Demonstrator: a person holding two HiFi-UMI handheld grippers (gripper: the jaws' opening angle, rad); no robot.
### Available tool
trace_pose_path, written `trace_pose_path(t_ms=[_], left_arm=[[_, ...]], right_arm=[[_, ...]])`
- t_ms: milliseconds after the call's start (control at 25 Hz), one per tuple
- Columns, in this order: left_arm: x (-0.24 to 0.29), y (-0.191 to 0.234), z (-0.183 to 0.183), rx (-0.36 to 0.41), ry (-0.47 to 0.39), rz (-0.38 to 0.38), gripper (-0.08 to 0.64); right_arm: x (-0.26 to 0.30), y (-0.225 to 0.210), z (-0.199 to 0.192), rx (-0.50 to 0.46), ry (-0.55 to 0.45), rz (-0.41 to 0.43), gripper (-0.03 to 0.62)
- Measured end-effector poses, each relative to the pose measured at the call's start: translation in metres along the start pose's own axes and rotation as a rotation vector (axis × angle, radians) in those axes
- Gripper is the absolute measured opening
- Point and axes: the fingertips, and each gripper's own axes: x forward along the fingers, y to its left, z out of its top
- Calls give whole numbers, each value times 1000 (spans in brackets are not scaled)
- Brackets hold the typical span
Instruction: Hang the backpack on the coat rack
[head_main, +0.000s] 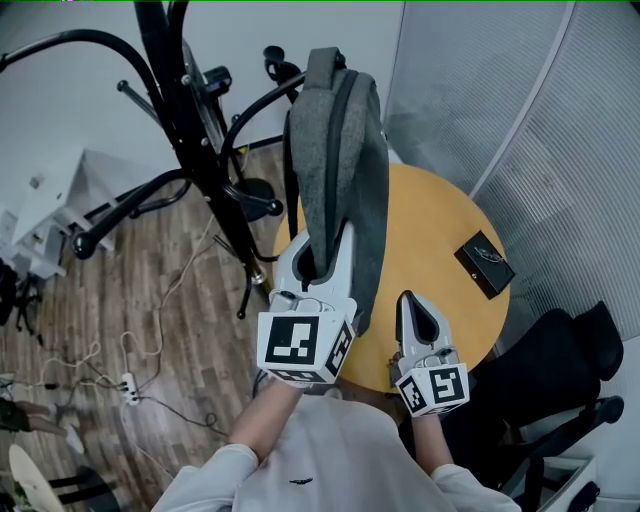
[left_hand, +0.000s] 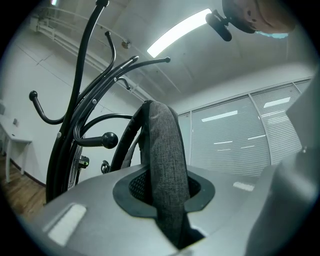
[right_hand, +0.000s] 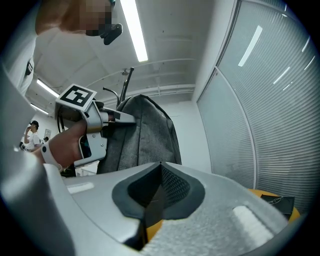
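Note:
In the head view my left gripper (head_main: 322, 245) holds the grey backpack (head_main: 338, 160) up in the air, close to the right of the black coat rack (head_main: 190, 130). The left gripper view shows the gripper (left_hand: 167, 186) shut on a grey padded strap (left_hand: 167, 150), with the rack's curved hooks (left_hand: 92, 100) to the left and one knobbed hook (left_hand: 109, 139) close by. My right gripper (head_main: 417, 305) is shut and empty, low over the round wooden table (head_main: 440, 225). From the right gripper (right_hand: 159, 190), the backpack (right_hand: 147, 135) and the left gripper (right_hand: 97, 125) show ahead.
A small black case (head_main: 484, 264) lies on the table's right side. A black chair (head_main: 565, 365) stands to the right. Glass walls with blinds (head_main: 560, 120) curve behind the table. Cables and a power strip (head_main: 128, 385) lie on the wood floor; a white desk (head_main: 55, 200) stands at the left.

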Motion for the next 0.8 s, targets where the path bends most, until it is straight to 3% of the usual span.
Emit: trace_pose_path(t_ms=[240,800], left_arm=[[-5,6,-8,-38,13,22,98],[-26,28,-25,15,39,78,103]], right_arm=[[-6,-3,-1,3,3,-21,-8],[-4,11,-12,21,19,9,-8]])
